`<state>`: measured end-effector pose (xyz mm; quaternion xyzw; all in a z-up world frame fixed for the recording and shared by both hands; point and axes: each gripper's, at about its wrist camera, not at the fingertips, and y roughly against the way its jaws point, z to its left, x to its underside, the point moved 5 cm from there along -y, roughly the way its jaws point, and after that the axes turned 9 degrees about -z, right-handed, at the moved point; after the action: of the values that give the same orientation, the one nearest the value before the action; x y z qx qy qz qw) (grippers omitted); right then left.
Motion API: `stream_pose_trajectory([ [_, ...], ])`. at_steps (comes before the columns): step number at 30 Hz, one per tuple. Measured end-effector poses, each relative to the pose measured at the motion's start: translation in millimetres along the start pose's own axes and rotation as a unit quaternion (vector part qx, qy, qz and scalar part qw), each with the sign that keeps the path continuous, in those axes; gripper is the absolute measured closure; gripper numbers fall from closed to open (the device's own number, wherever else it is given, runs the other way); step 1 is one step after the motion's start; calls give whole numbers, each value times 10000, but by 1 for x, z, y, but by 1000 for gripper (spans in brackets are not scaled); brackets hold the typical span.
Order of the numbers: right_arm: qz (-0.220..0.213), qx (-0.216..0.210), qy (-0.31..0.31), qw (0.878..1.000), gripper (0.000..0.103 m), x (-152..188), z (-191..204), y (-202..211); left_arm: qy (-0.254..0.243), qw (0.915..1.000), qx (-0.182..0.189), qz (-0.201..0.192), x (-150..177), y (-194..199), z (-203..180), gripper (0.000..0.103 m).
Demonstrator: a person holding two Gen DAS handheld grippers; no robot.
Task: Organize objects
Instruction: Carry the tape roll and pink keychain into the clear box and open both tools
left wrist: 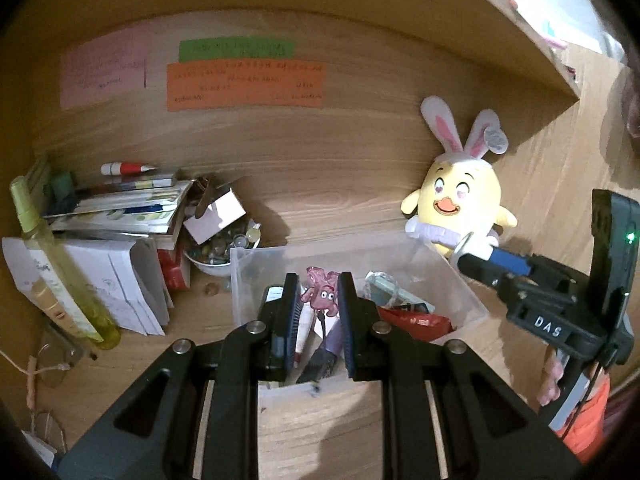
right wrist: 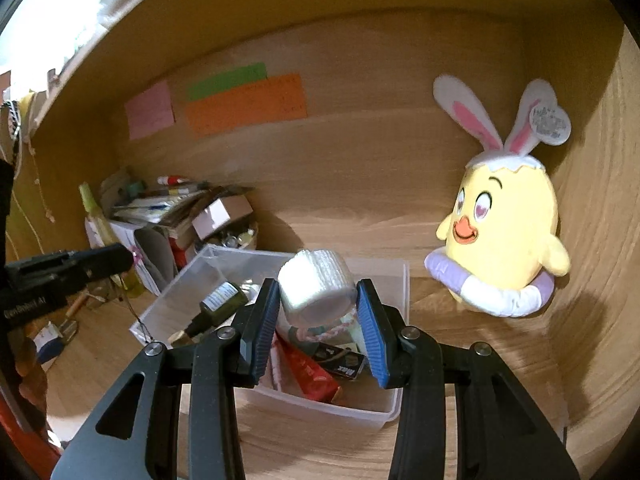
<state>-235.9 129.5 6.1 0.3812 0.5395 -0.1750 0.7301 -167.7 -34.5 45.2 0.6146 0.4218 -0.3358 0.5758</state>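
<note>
While the right gripper [right wrist: 318, 300] pinches a white roll [right wrist: 316, 290] by its flat ends, axis running between the pads, the clear bin [right wrist: 396, 412] lies directly below at mid-shelf. Left gripper [left wrist: 319, 308] hangs nearly closed, empty, over the same bin.

Right gripper [right wrist: 318, 300] clamps a white tape roll [right wrist: 316, 290] between its blue pads, directly above the clear plastic bin [right wrist: 394, 408]; bin holds a dark green bottle [right wrist: 220, 302], a red packet [right wrist: 310, 374] and a black box [right wrist: 344, 362]; yellow chick plush [right wrist: 504, 232] stands right of the bin; left gripper [right wrist: 120, 260] enters left of the bin, jaw state unclear.
</note>
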Motion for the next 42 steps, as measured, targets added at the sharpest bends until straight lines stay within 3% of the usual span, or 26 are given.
stream_pose_trajectory([
  [13, 732, 166, 52, 9972, 67, 36, -8, -49, 85, 9980, -190, 602, 29, -53, 19, 85],
  [21, 907, 153, 134, 9957, 67, 43, -4, -58, 179, 9948, -181, 989, 52, -75, 27, 85],
  [28, 994, 144, 247, 9946, 66, 46, 0, -61, 128, 9942, -186, 1054, 57, -77, 25, 84],
  [34, 980, 152, 310, 9946, 64, 44, 2, -58, 67, 9951, -184, 969, 56, -68, 23, 69],
  [38, 861, 174, 280, 9957, 54, 40, 2, -51, 45, 9963, -153, 840, 52, -57, 18, 51],
  [42, 725, 183, 283, 9968, 47, 34, 5, -41, -42, 9977, -180, 649, 45, -42, 13, 43],
])
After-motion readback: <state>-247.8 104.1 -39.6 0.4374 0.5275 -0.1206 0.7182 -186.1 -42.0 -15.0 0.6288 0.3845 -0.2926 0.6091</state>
